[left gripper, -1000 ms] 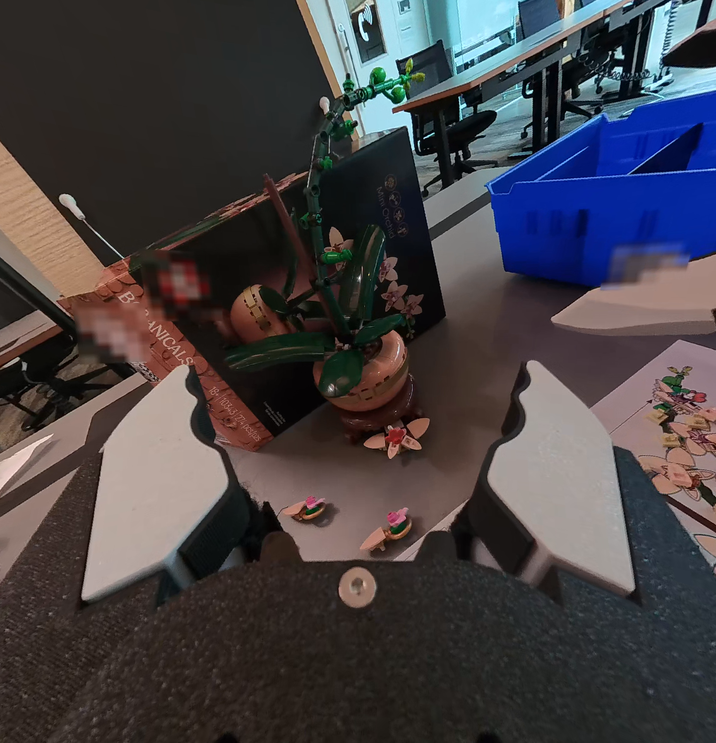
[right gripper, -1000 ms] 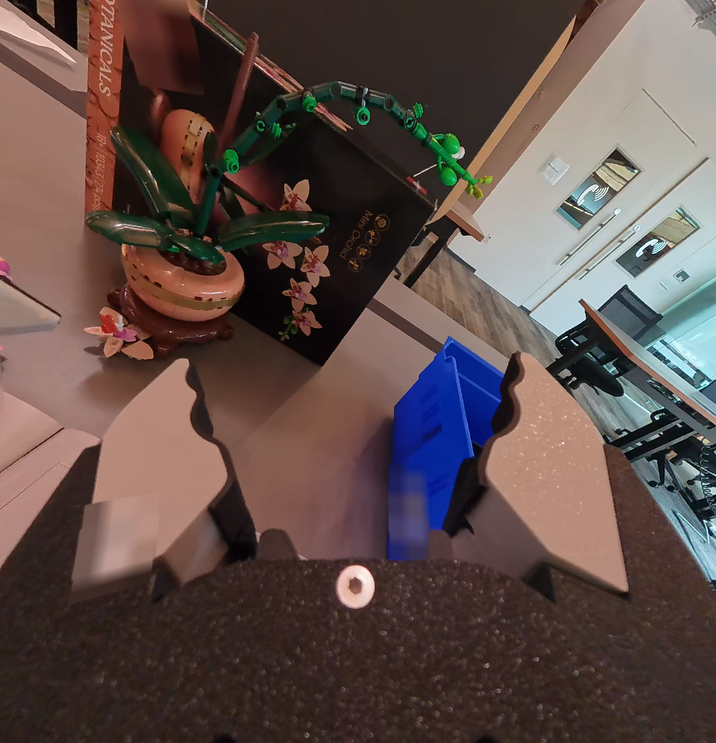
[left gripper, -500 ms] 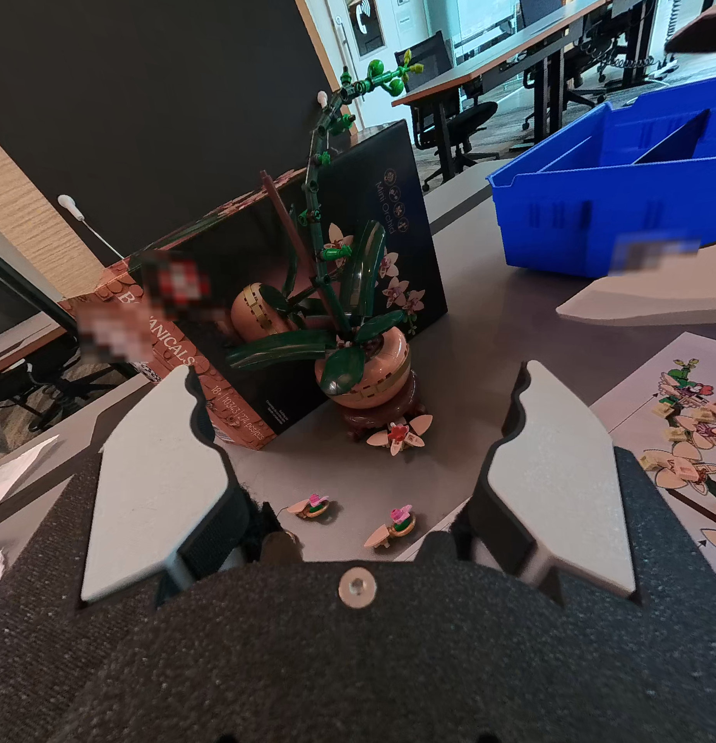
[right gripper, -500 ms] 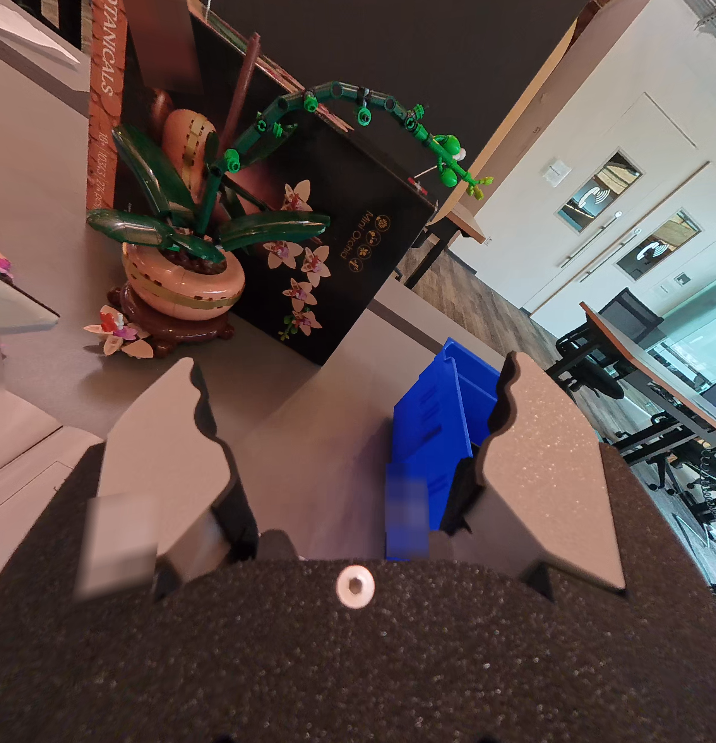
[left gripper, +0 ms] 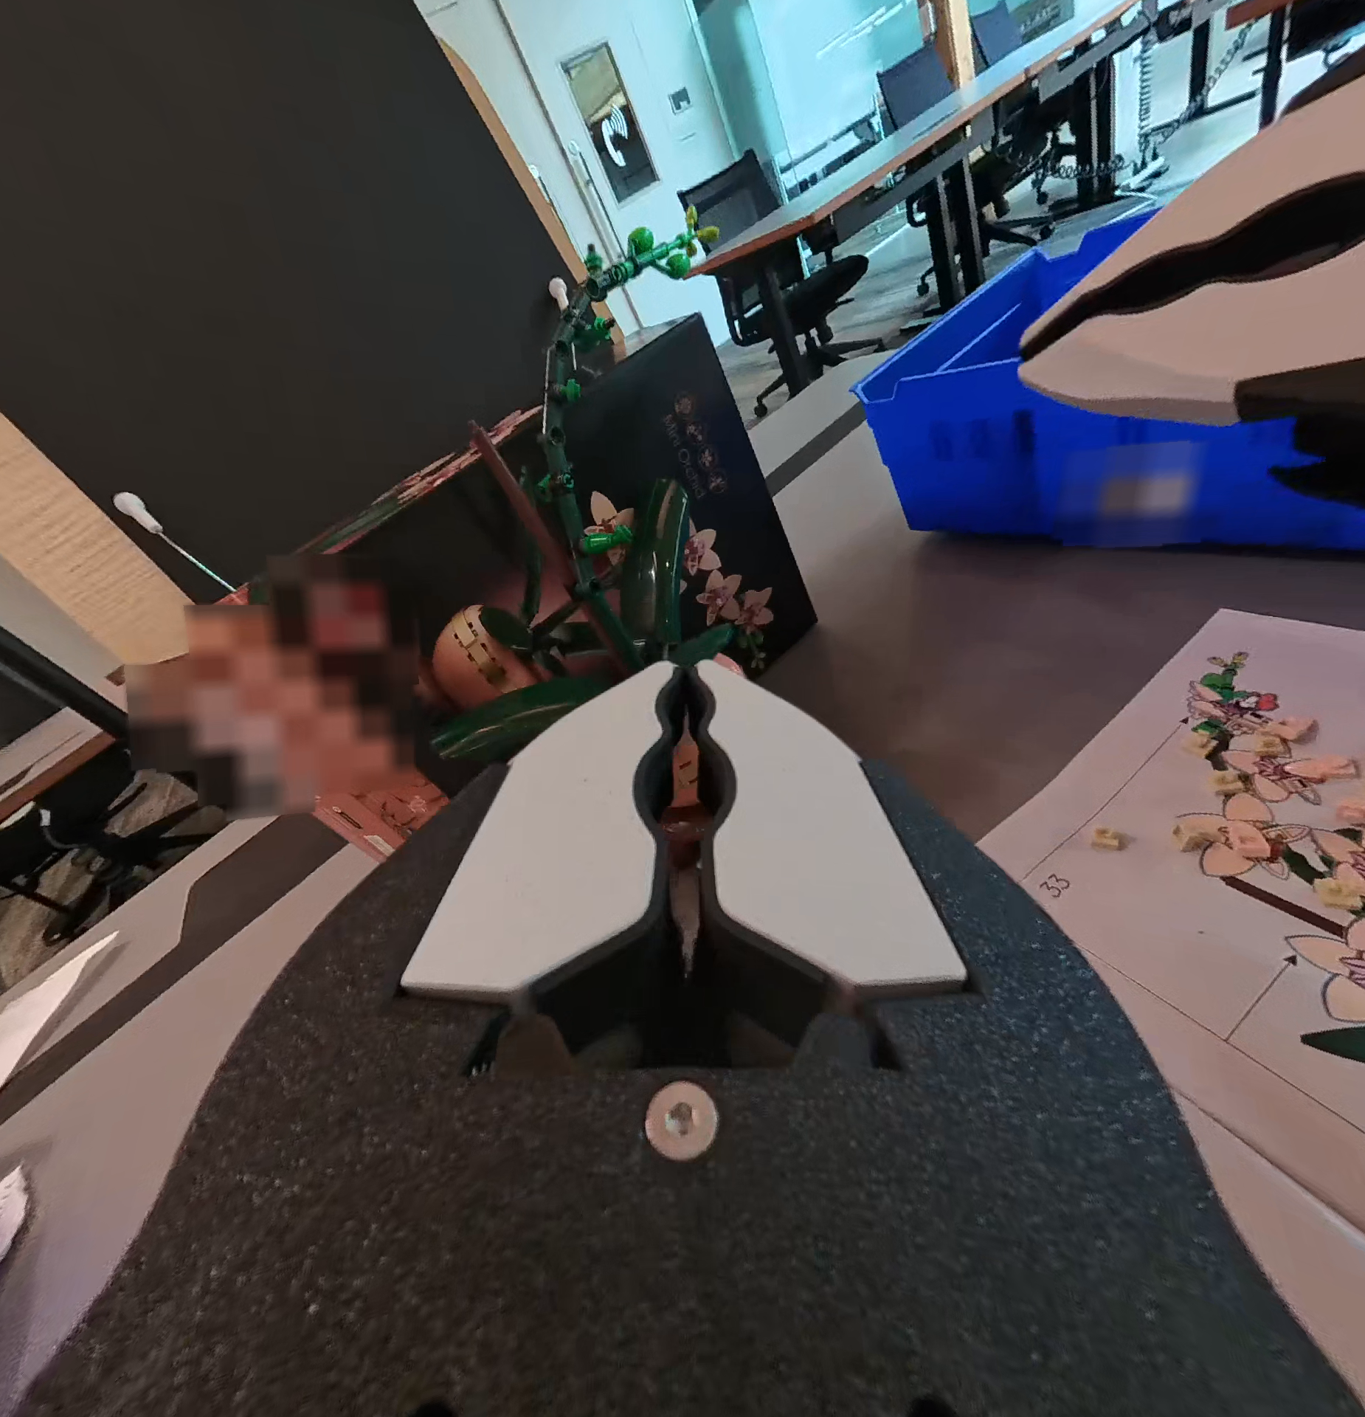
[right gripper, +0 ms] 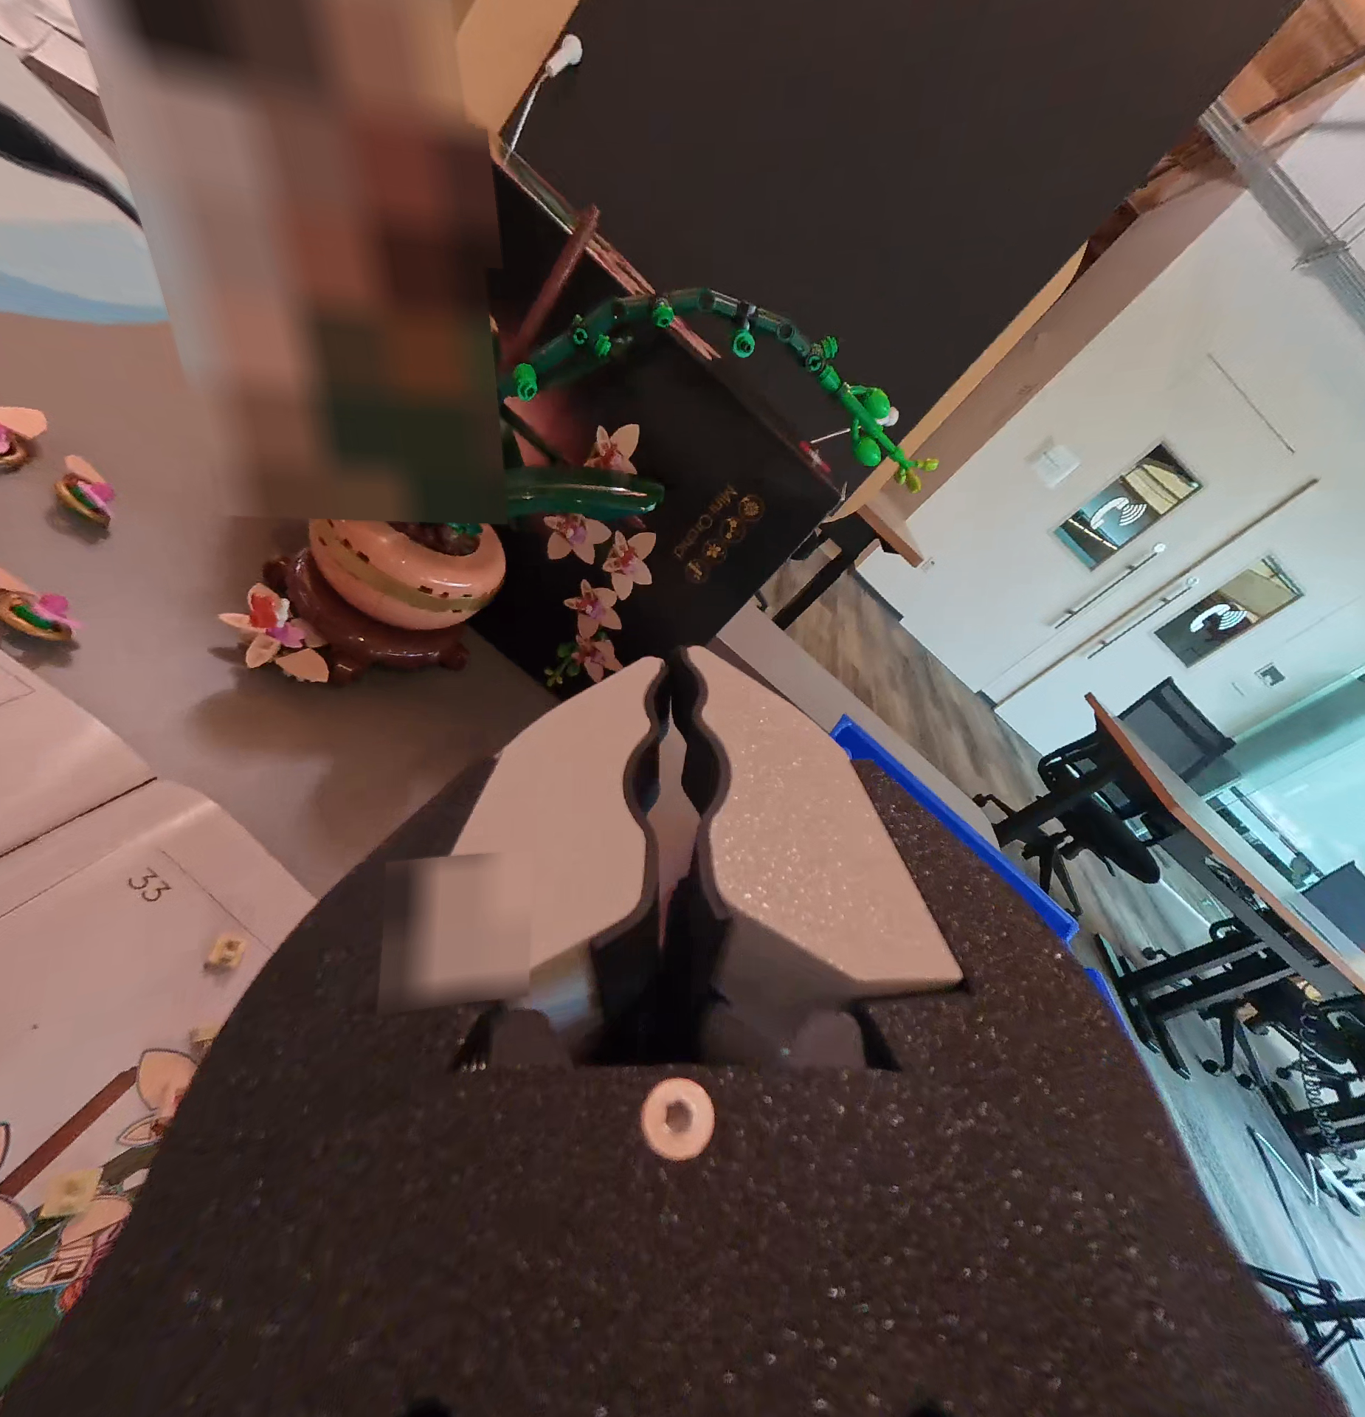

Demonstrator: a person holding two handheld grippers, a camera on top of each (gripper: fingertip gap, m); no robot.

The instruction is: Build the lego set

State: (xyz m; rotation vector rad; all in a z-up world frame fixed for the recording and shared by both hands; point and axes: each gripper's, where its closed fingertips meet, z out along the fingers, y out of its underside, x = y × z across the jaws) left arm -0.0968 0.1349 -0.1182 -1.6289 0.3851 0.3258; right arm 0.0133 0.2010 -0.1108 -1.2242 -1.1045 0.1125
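Hovering with fingers clenched on nothing, both grippers sit just before the brick orchid.

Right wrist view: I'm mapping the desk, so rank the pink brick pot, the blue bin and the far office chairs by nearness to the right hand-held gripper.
1. Blue bin, just right of the right hand-held gripper.
2. Pink brick pot, ahead-left.
3. Office chairs, across the floor, right.
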